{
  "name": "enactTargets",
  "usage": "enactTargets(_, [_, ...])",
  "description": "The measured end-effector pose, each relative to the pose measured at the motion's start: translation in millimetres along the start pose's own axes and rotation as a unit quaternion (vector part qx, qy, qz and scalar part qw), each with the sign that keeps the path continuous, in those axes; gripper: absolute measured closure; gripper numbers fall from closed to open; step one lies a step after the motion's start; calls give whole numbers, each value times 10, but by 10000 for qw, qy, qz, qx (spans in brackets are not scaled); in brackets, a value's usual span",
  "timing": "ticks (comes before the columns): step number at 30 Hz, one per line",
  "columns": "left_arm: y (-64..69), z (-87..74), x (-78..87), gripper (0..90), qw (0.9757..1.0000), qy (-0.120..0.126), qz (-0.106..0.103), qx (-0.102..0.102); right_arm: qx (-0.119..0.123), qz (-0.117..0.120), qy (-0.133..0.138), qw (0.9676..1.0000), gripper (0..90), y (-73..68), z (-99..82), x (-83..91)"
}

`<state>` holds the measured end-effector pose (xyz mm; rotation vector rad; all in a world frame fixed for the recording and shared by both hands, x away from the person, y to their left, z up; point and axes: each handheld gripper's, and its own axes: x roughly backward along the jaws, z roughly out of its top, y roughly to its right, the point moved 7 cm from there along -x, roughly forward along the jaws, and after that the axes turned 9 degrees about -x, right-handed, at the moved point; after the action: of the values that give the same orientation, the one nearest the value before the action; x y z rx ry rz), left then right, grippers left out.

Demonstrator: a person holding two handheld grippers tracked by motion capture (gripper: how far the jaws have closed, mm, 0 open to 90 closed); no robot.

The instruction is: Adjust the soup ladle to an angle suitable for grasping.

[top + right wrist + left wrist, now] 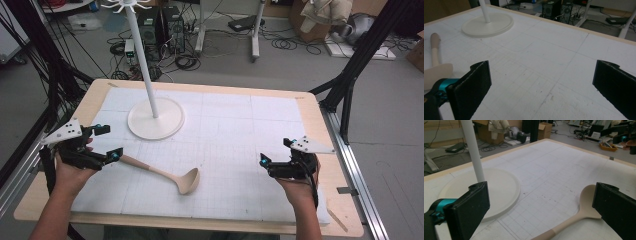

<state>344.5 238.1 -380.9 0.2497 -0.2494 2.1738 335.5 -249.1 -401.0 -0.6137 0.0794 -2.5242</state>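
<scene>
Ladle (167,175) on the tabletop (310,107) is what the work turns on: it lies flat on the white gridded mat, its handle end pointing toward the left tool (111,143) and its bowl toward the middle of the mat, nearer the person's edge. The white stand (155,118) with its tall pole rises behind it, apart from it.

By my reading this is the approach, with no grasp made yet. The left tool hovers just beside the handle's tip, its jaws spread wide and nothing between them; in the left gripper view the ladle's bowl (587,202) and handle run past the inner side of one jaw, not inside the gap. The next move likely calls for bringing that tool over the handle so both jaws straddle it, then pressing them together.

The left hand (70,170) comes in from the lower left, forearm angled inward, the tool pointing roughly level across the mat. The right tool (275,152) sits well apart at the mat's right side, also spread and holding nothing, the right hand (297,182) low near the tabletop's front edge.
</scene>
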Motion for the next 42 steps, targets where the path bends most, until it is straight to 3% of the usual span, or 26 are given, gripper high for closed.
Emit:
enactTargets(9, [-2,-6,-62,17,9996,-155,-141,-187,71,-3,-43,10000,7,4,1,-64])
enactTargets(15, [41,-2,-166,17,9980,-359,-386,-338,71,-26,-43,10000,7,15,12,-34])
enactTargets(17, [78,-9,-226,17,9967,-453,-542,-391,53,-18,-71,10000,7,5,0,-30])
enactTargets(19, [91,-14,-249,17,9961,-518,-571,-419,78,-28,-91,9999,7,6,-5,-28])
enactTargets(20, [136,-25,-309,17,9941,-671,-665,-541,89,-23,-82,9999,7,7,-6,-28])
enactTargets(21, [136,-25,-309,17,9941,-671,-665,-541,89,-23,-82,9999,7,7,-6,-28])
enactTargets(22, [159,-32,-338,17,9922,-782,-714,-654,74,-18,-84,9999,7,6,-6,-28])
enactTargets(23, [208,-40,-399,17,9888,-934,-837,-814,79,-25,-80,9999,7,7,-6,-32])
enactTargets(24, [208,-40,-399,17,9888,-934,-837,-814,79,-25,-80,9999,7,7,-6,-32])
enactTargets(25, [236,-42,-429,17,9872,-988,-917,-853,87,-16,-89,9999,7,-4,-11,-38])
enactTargets(28, [299,-64,-507,17,9808,-1195,-1169,-1007,79,-11,-101,9999,7,-12,-20,-44])
enactTargets(29, [322,-88,-550,17,9754,-1365,-1294,-1151,52,-14,-123,9999,7,-22,-30,-47])
enactTargets(30, [322,-88,-550,17,9754,-1365,-1294,-1151,52,-14,-123,9999,7,-22,-30,-47])
enactTargets(32, [355,-119,-598,17,9699,-1552,-1427,-1223,93,-11,-116,9999,7,-19,-37,-59])
enactTargets(33, [381,-147,-636,17,9618,-1786,-1564,-1364,67,-17,-136,9999,7,-21,-52,-66])
enactTargets(34, [381,-147,-636,17,9618,-1786,-1564,-1364,67,-17,-136,9999,7,-21,-52,-66])
enactTargets(37, [426,-175,-702,17,9527,-1962,-1769,-1502,71,-20,-146,9999,7,-15,-71,-81])
enactTargets(38, [446,-198,-740,17,9476,-2049,-1926,-1518,60,-24,-175,9998,7,-12,-85,-89])
enactTargets(39, [446,-198,-740,17,9476,-2049,-1926,-1518,60,-24,-175,9998,7,-12,-85,-89])
enactTargets(41, [455,-238,-768,17,9402,-2187,-2077,-1583,67,-23,-185,9998,7,-3,-98,-95])
enactTargets(42, [465,-262,-784,17,9384,-2249,-2120,-1548,67,-23,-185,9998,7,-3,-98,-95])
